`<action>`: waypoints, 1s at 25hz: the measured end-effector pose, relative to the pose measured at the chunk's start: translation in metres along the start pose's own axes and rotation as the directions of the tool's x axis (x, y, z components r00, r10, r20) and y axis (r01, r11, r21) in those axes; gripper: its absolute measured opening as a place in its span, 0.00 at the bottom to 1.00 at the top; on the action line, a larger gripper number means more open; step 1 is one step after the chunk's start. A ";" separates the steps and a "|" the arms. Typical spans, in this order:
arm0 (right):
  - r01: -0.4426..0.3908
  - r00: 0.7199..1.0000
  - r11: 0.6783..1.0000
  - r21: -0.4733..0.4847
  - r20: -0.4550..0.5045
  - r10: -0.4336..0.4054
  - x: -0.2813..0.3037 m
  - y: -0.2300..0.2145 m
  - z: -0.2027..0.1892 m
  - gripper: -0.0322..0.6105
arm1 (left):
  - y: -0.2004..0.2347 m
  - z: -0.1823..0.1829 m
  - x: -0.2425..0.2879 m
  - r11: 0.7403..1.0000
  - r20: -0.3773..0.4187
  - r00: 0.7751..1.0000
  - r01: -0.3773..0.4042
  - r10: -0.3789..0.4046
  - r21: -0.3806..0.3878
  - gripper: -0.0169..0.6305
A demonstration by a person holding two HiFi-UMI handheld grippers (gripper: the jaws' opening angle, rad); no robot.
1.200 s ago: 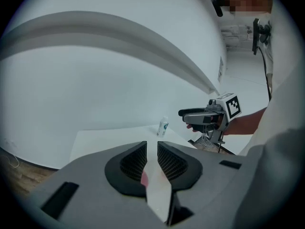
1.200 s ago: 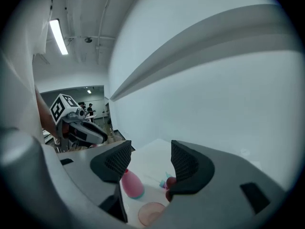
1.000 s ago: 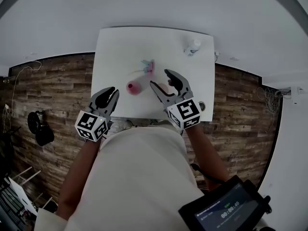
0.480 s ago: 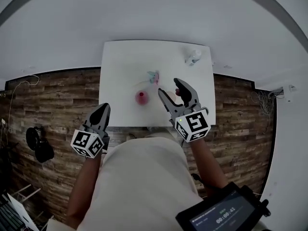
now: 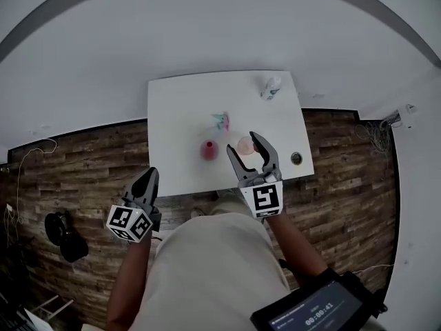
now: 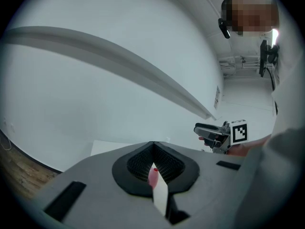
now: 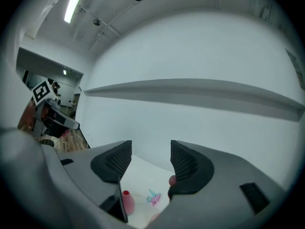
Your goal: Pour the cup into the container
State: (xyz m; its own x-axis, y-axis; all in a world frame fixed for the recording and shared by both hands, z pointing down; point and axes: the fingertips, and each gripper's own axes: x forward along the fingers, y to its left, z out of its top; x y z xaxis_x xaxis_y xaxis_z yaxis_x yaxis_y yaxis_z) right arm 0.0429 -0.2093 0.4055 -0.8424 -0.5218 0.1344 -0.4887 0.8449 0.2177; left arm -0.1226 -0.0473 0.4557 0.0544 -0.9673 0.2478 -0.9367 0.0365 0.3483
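Your left gripper (image 5: 149, 176), clenched, has backed off the table (image 5: 179, 109); your right gripper (image 5: 242, 142), jaws apart though just narrowing, hangs above the cup (image 5: 246, 145), gripping nothing.

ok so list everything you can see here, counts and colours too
table: one, white, centre, on wood floor
cup: one, red-pink, mid table
container: one, pale pink, right of cup
small thing: one, teal and pink, behind cup
bottle: one, white, far right corner
round thing: one, dark, near right edge
screen: one, black, bottom right
left gripper: one, grey, shut, off table's near left
right gripper: one, grey, open, just closed slightly, empty, by container
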 end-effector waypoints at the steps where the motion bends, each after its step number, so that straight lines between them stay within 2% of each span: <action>1: 0.025 1.000 0.999 -0.030 0.007 -0.025 -0.004 0.002 -0.001 0.46 | -0.001 -0.001 0.000 1.000 0.000 1.000 0.007 -0.007 0.000 0.04; 4: 0.071 0.996 0.991 -0.114 0.056 -0.065 -0.016 0.011 -0.006 0.46 | -0.006 -0.006 0.000 0.999 -0.001 1.000 0.028 -0.028 0.044 0.04; 6: 0.070 0.994 0.990 -0.126 0.091 -0.059 -0.025 0.015 -0.012 0.46 | -0.008 -0.008 0.002 0.992 0.012 0.999 0.031 -0.033 0.120 0.04; 9: 0.067 0.996 0.991 -0.115 0.068 -0.060 -0.037 0.015 -0.031 0.46 | -0.008 -0.015 0.005 0.980 0.038 0.999 -0.001 -0.006 0.201 0.04; 13: 0.087 0.995 0.995 -0.057 0.045 -0.085 -0.048 -0.004 -0.042 0.46 | -0.008 -0.021 0.015 0.980 0.044 0.997 -0.069 0.061 0.186 0.04; 18: 0.088 0.996 0.995 -0.039 0.032 -0.086 -0.054 -0.034 -0.048 0.46 | -0.028 -0.028 0.039 0.978 0.032 0.996 -0.092 0.087 0.186 0.05; 25: 0.051 0.998 0.999 -0.012 0.030 -0.050 -0.056 -0.046 -0.055 0.46 | -0.045 -0.031 0.061 0.978 0.005 0.995 -0.095 0.096 0.185 0.05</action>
State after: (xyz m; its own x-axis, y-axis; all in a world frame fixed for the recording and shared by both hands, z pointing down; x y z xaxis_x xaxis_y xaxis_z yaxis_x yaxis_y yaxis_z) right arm 0.1251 -0.2258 0.4408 -0.8234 -0.5597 0.0938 -0.5277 0.8159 0.2362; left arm -0.0660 -0.1003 0.4832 -0.0370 -0.9605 0.2757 -0.9853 0.0811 0.1504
